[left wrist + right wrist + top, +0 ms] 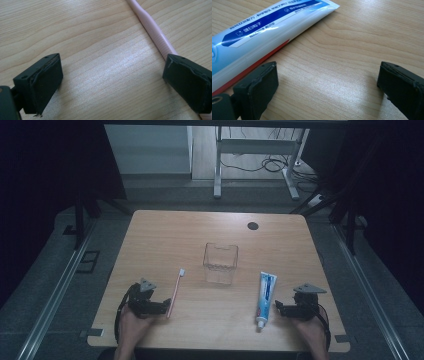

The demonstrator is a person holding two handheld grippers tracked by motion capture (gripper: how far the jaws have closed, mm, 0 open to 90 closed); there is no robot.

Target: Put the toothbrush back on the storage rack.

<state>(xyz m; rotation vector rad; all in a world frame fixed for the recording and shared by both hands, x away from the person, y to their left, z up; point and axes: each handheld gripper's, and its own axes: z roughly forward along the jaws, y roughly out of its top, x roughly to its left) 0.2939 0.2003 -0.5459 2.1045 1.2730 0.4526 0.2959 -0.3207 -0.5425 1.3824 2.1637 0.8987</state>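
1. High view shows the left gripper (159, 307) near the front left of the wooden table (165, 230), with the pink toothbrush (175, 291) just beside its tip; the handle end lies at the gripper's right-hand jaw.
2. Left gripper view has the jaws spread wide with bare wood between them; the toothbrush (152, 27) runs away past the right-hand jaw, outside the gap, and whether it touches that jaw cannot be told.
3. The toothbrush's long axis runs front to back, bristle head at the far end, angled slightly right toward the cup.
4. The right gripper (282, 309) sits at the front right, just beside the toothpaste tube (265, 297), whose cap points toward the person.
5. Right gripper view shows its jaws also wide apart, holding nothing; the toothpaste tube (262, 27) lies beyond the left-hand jaw, again outside the gap.
6. Each hand is nearer its own item.
7. The clear plastic cup (220, 263) stands upright between the two items, farther back, and looks empty.
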